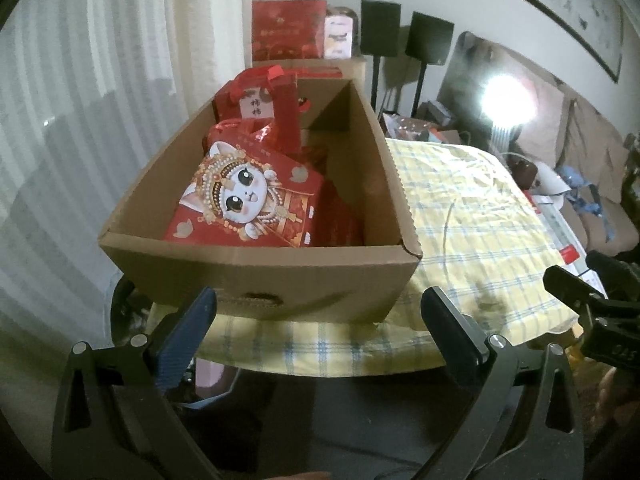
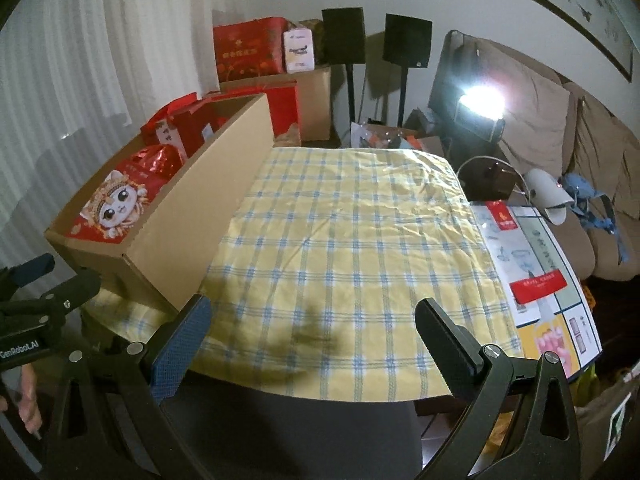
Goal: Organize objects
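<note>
An open cardboard box (image 1: 264,276) (image 2: 192,216) sits at the left end of a table with a yellow checked cloth (image 1: 472,224) (image 2: 352,240). Inside lie several red gift bags; the front one (image 1: 248,204) (image 2: 114,204) shows a cartoon cat face. My left gripper (image 1: 320,304) is open, just short of the box's front wall, holding nothing. My right gripper (image 2: 312,312) is open over the cloth's near edge, to the right of the box's corner, also holding nothing. Each gripper appears at the edge of the other's view.
A flat printed box (image 2: 540,280) lies at the cloth's right edge. Beyond the table stand red gift boxes (image 2: 250,48) on a carton, two black speakers (image 2: 344,36), a bright lamp (image 2: 480,100) and a brown sofa (image 2: 592,148). A white curtain (image 2: 80,60) hangs left.
</note>
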`<act>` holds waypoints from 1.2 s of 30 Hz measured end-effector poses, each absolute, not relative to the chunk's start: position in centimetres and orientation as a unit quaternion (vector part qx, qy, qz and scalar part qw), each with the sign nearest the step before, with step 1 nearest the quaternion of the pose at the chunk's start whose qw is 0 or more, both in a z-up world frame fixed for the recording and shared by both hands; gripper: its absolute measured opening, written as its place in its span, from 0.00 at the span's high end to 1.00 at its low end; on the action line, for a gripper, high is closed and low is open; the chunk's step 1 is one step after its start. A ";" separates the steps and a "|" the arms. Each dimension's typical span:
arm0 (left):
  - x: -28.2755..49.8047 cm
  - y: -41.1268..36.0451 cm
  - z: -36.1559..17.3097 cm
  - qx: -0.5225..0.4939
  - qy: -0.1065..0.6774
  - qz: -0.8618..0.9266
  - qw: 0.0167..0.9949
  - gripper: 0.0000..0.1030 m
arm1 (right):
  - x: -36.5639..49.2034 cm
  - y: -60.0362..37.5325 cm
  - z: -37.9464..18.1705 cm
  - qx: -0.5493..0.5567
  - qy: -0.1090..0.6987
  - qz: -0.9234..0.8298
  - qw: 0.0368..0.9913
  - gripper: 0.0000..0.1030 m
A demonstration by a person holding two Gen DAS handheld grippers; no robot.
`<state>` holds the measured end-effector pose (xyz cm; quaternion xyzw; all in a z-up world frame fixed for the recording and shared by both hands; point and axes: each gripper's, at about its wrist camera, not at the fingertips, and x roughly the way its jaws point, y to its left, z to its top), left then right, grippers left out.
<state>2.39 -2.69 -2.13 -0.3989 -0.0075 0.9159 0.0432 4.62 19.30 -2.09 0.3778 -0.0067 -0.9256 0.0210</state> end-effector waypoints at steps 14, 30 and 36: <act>2.5 -2.8 -1.7 -0.386 -0.006 0.922 0.029 0.01 | 5.0 19.8 -1.6 0.364 -0.010 -0.931 0.010 0.01; 2.4 -3.5 -1.4 -0.375 0.001 0.927 0.011 0.01 | 5.0 19.6 -1.7 0.366 -0.004 -0.930 0.012 0.01; 2.5 -3.5 -1.4 -0.374 0.003 0.927 0.011 0.01 | 5.0 19.5 -1.7 0.368 -0.002 -0.930 0.012 0.01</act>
